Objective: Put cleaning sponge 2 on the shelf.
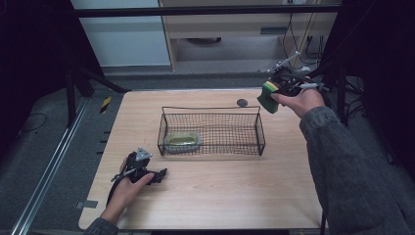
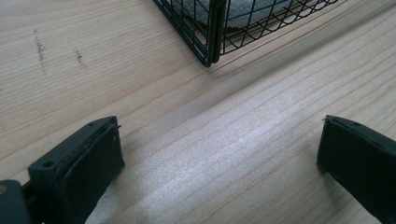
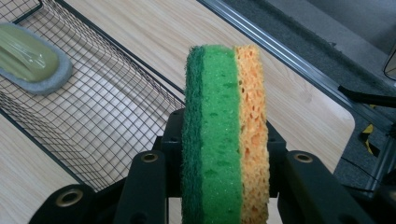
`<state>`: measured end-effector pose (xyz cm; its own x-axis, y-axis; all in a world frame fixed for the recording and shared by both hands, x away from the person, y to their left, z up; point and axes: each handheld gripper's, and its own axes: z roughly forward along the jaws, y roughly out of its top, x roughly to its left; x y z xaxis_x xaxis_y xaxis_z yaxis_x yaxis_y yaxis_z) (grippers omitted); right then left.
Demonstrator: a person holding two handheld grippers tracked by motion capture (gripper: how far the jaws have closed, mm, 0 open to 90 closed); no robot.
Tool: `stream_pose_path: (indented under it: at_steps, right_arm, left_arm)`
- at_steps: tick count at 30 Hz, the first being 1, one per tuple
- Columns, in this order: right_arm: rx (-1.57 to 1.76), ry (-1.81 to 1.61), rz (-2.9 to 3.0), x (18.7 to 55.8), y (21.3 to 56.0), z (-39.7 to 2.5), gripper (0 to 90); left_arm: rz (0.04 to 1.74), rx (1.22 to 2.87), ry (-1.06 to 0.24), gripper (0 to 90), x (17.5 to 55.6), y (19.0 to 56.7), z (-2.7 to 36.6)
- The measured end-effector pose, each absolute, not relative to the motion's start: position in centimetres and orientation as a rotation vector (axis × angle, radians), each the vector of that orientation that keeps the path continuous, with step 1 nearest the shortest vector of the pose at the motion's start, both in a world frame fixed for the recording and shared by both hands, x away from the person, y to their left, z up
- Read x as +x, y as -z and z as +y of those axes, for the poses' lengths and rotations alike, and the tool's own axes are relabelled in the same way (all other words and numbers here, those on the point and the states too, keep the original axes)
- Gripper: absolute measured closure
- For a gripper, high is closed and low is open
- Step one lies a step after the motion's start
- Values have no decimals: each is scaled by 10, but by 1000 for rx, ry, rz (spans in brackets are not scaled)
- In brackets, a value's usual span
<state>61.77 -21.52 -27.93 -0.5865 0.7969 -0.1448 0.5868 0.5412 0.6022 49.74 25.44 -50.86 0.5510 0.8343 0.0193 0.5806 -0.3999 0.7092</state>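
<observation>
Sponge (image 3: 226,135): bottom end cut off by the frame edge in the right gripper view, lower sides hidden behind the jaws. In the high view the person's right hand (image 1: 299,101) covers pt of it. Wire basket (image 2: 219,28): just one corner in the left gripper view, rest off frame; pale thing inside blurred, can't ID. Small dark round spot (image 1: 242,102) on table: too small to tell.

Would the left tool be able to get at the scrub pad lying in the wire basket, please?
Probably yes: the left tool sits open on the table just outside the wire basket, whose top is open, and the scrub pad lies uncovered at its near end.
</observation>
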Motion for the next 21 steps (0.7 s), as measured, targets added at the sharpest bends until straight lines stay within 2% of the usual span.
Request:
stream_pose_path:
  at_steps: [21]
  right_arm:
    - [1074,-712,2459,634,310,-182,646]
  left_arm:
    - [1129,2130,-492,0,498,509,255]
